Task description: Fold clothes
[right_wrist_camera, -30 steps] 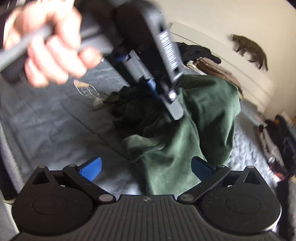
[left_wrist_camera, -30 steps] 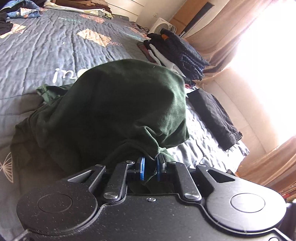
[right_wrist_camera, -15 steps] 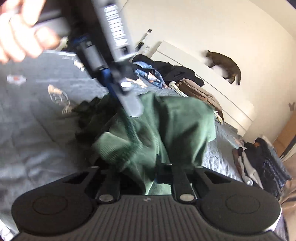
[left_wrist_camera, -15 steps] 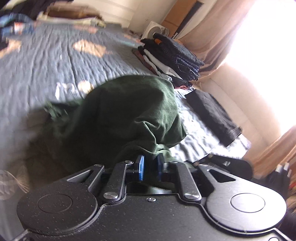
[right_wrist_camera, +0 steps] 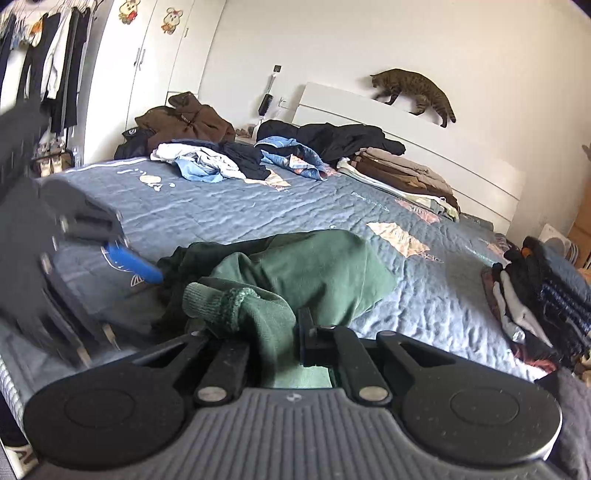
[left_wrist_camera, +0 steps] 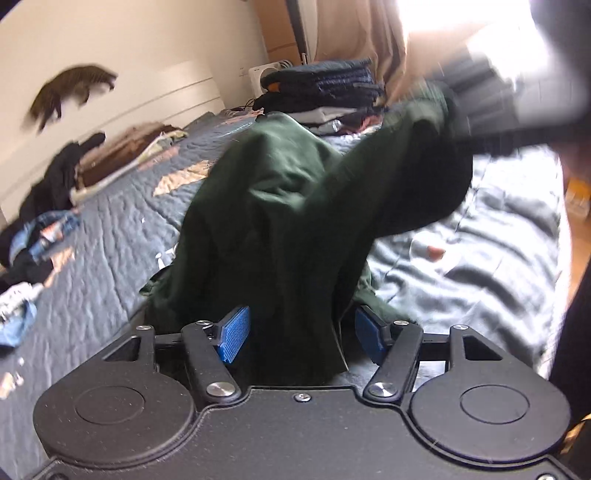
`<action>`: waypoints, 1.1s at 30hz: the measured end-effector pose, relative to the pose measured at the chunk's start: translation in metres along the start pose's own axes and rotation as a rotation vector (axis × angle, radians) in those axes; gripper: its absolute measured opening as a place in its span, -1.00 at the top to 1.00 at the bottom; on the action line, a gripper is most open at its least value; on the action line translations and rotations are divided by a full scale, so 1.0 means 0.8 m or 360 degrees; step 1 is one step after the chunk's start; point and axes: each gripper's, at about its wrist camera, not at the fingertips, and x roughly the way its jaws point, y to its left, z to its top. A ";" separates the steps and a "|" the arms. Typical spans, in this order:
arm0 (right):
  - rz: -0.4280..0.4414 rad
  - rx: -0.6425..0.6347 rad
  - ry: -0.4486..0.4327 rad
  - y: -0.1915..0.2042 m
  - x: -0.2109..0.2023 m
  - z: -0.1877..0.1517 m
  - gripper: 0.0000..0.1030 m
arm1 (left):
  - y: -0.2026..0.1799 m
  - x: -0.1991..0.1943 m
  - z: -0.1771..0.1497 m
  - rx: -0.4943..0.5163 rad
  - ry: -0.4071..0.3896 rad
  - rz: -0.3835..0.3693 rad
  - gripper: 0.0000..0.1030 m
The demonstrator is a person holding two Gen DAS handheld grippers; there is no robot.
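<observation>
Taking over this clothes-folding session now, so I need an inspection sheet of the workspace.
Surface: bed with blue quilt, rumpled.
Job's things: green garment, bunched, unfolded, partly lifted.
Clutter: loose clothes near the headboard; folded brown stack; dark folded stack.
Grippers: left gripper jaws opening, green cloth between the pads; right gripper shut on the garment's cuff.
Cables: nothing seen clearly.
Surroundings: cat on headboard; wardrobe; curtains.

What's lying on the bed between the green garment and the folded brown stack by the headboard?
Only bare blue quilt with its printed patches lies between the green garment and the brown stack, as the right wrist view shows.
</observation>
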 end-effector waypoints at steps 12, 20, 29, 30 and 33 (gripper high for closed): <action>0.0022 -0.0068 0.0030 0.002 0.017 -0.006 0.88 | -0.049 0.047 -0.073 0.0518 0.0031 0.0256 -0.04; 0.0046 -0.0126 0.0057 0.005 0.021 -0.010 0.74 | -0.071 0.042 -0.098 0.0865 -0.0064 0.0350 -0.08; 0.0026 -0.0213 0.0158 0.012 0.021 -0.014 0.01 | -0.045 0.048 -0.108 0.0952 -0.0087 0.0458 -1.00; -0.0034 -0.0228 0.0173 0.016 0.023 -0.015 -0.15 | -0.043 0.049 -0.110 0.0959 -0.0098 0.0441 -0.99; -0.0083 -0.0258 0.0214 0.022 0.027 -0.021 -0.22 | -0.050 0.051 -0.116 0.1051 -0.0171 0.0424 -0.87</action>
